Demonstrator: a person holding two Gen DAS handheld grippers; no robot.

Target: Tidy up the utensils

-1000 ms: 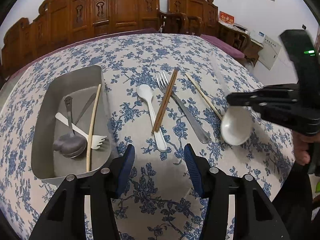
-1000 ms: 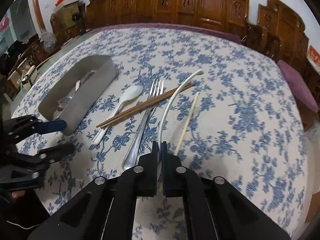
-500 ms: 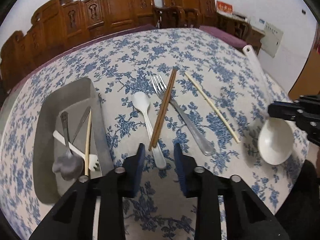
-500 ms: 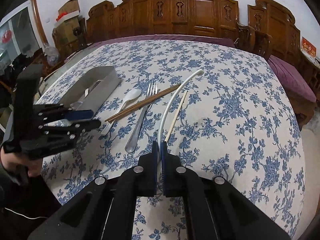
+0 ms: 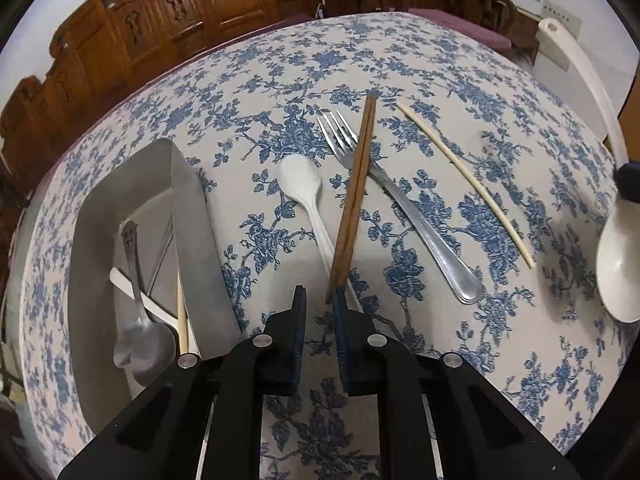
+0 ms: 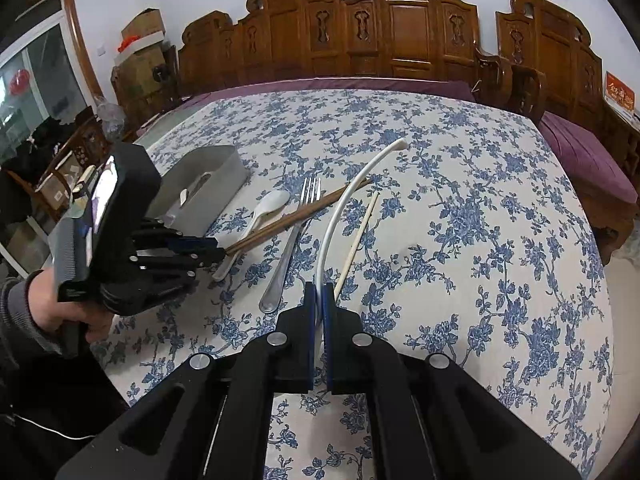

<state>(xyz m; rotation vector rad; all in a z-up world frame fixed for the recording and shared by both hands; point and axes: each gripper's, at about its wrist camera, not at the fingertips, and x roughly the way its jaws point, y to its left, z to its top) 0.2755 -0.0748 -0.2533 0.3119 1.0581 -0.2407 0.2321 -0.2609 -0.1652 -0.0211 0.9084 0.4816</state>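
The left gripper (image 5: 319, 300) is tilting steeply downward, its blue-padded jaws closing to a narrow gap around the near tips of the brown chopsticks (image 5: 354, 196). A bare hand (image 6: 52, 304) in a grey sleeve (image 6: 12, 312) is gripping its handle from below. The right gripper (image 6: 319, 292) is angling down more gently, its jaws pressed tight on the white ladle (image 6: 340, 208) near the bowl, holding it raised above the table.
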